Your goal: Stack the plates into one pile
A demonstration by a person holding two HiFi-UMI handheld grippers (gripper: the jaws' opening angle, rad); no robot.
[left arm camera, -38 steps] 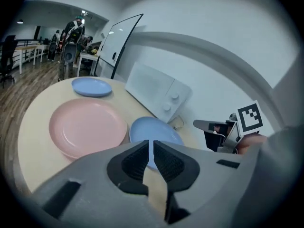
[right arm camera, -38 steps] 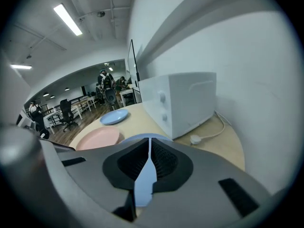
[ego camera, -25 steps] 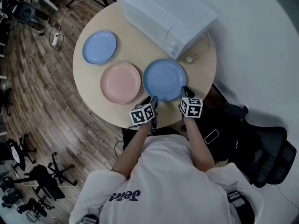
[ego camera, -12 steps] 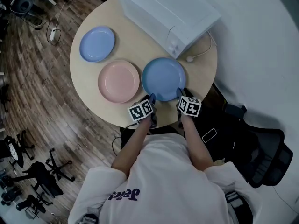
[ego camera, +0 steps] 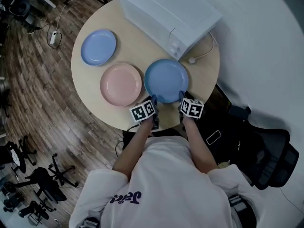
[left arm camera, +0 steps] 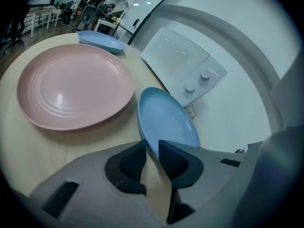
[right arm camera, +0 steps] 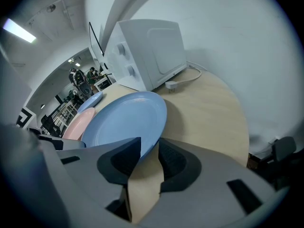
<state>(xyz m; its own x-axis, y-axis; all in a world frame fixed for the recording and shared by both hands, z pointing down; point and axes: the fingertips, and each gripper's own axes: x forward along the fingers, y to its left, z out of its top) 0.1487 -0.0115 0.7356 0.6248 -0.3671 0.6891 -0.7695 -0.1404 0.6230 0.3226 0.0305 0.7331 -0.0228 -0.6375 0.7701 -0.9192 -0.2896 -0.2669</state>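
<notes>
Glossy large blue plate (ego camera: 166,79) with raised rim, on the round bench (ego camera: 202,77) just right of a pink plate (ego camera: 121,83), near rim pinched by left gripper (left arm camera: 151,148) and right gripper (right arm camera: 149,148), jaws having just been closing on it

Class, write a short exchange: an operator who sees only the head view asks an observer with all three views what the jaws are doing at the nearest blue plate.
Operator: The marker cubes hide the jaws here. Has the left gripper got the near blue plate?
Observer: Its jaws have just been closing and look clamped on that plate's rim.
Operator: And the right gripper?
Observer: Also just closing; the rim lies between its jaws, but whether they press on it I cannot tell.
</notes>
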